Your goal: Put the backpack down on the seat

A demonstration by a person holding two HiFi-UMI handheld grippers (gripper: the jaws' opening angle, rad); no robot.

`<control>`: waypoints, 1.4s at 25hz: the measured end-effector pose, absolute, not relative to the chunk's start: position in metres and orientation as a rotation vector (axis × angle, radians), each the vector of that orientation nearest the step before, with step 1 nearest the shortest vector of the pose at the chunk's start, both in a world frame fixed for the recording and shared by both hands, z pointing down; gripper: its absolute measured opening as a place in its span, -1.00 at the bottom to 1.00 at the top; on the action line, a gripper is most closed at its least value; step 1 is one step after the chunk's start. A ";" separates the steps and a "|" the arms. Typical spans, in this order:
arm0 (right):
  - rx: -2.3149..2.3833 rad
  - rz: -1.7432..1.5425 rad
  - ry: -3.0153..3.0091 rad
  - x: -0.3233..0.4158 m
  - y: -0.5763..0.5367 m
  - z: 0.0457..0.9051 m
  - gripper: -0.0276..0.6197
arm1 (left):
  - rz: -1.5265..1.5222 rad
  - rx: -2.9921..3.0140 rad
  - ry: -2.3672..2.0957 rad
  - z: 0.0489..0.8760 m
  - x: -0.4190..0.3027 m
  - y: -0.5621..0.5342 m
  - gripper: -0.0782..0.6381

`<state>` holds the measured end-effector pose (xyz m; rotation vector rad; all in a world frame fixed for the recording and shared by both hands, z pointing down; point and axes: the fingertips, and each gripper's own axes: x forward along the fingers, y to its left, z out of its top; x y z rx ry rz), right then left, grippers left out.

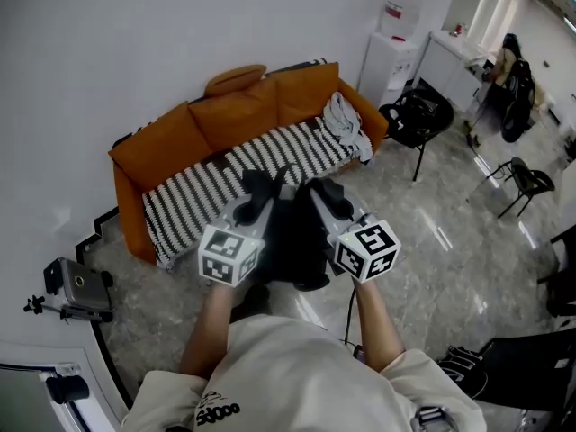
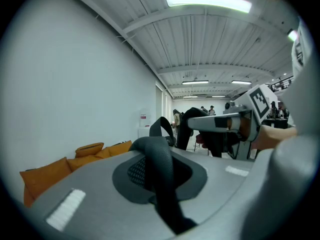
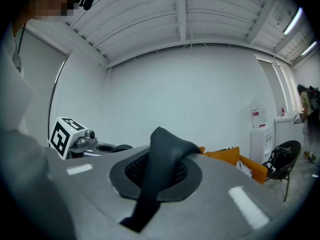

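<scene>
Plainly black, the backpack (image 1: 292,237) has padded, mesh-textured straps (image 3: 162,156).

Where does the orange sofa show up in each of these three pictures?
Head view: the orange sofa is upper middle, against the wall.
Left gripper view: lower left, low against the wall.
Right gripper view: lower right of centre, partly hidden.
Shared landmark: the white unit with a red label, standing past the sofa's end.
</scene>
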<state>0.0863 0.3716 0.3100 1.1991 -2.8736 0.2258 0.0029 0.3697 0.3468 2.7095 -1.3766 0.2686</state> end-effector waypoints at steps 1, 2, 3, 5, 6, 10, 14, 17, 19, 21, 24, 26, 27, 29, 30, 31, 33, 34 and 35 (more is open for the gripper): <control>1.213 0.235 -2.871 0.088 0.368 0.311 -0.89 | 0.270 2.711 -1.370 0.348 0.005 0.367 -0.69; 1.226 0.242 -2.868 0.090 0.364 0.312 -0.89 | 0.271 2.712 -1.364 0.348 0.006 0.363 -0.69; 1.236 0.249 -2.866 0.090 0.358 0.313 -0.89 | 0.270 2.712 -1.359 0.349 0.007 0.359 -0.69; 1.250 0.265 -2.862 0.091 0.347 0.315 -0.90 | 0.273 2.712 -1.352 0.351 0.007 0.350 -0.69; 1.255 0.274 -2.861 0.092 0.342 0.317 -0.90 | 0.277 2.711 -1.348 0.352 0.007 0.345 -0.69; 1.256 0.301 -2.864 0.095 0.321 0.323 -0.90 | 0.285 2.704 -1.337 0.358 0.010 0.323 -0.69; 1.248 0.300 -2.868 0.091 0.292 0.326 -0.90 | 0.276 2.697 -1.344 0.362 0.007 0.292 -0.69; 1.242 0.292 -2.866 0.084 0.267 0.329 -0.90 | 0.276 2.692 -1.338 0.365 0.000 0.265 -0.69; 1.237 0.293 -2.863 0.079 0.249 0.330 -0.90 | 0.278 2.690 -1.336 0.366 -0.004 0.246 -0.69; 1.233 0.303 -2.860 0.074 0.229 0.331 -0.90 | 0.276 2.689 -1.333 0.367 -0.009 0.225 -0.69; 1.233 0.320 -2.855 0.066 0.200 0.332 -0.89 | 0.267 2.687 -1.321 0.367 -0.018 0.195 -0.69; 1.238 0.332 -2.850 0.061 0.182 0.332 -0.89 | 0.267 2.685 -1.311 0.367 -0.022 0.175 -0.69; 1.241 0.339 -2.847 0.059 0.172 0.332 -0.89 | 0.269 2.684 -1.306 0.367 -0.024 0.166 -0.69; 1.245 0.354 -2.839 0.054 0.152 0.332 -0.90 | 0.274 2.685 -1.294 0.368 -0.029 0.146 -0.69; 1.246 0.361 -2.834 0.051 0.142 0.333 -0.90 | 0.277 2.685 -1.288 0.368 -0.032 0.136 -0.69; 1.248 0.369 -2.828 0.049 0.133 0.334 -0.90 | 0.280 2.684 -1.282 0.369 -0.035 0.127 -0.69; 1.256 0.385 -2.820 0.045 0.115 0.334 -0.90 | 0.286 2.686 -1.270 0.370 -0.039 0.109 -0.69; 1.260 0.392 -2.817 0.043 0.106 0.334 -0.90 | 0.288 2.688 -1.264 0.370 -0.040 0.101 -0.69; 1.265 0.397 -2.817 0.041 0.098 0.334 -0.90 | 0.288 2.688 -1.259 0.369 -0.042 0.093 -0.69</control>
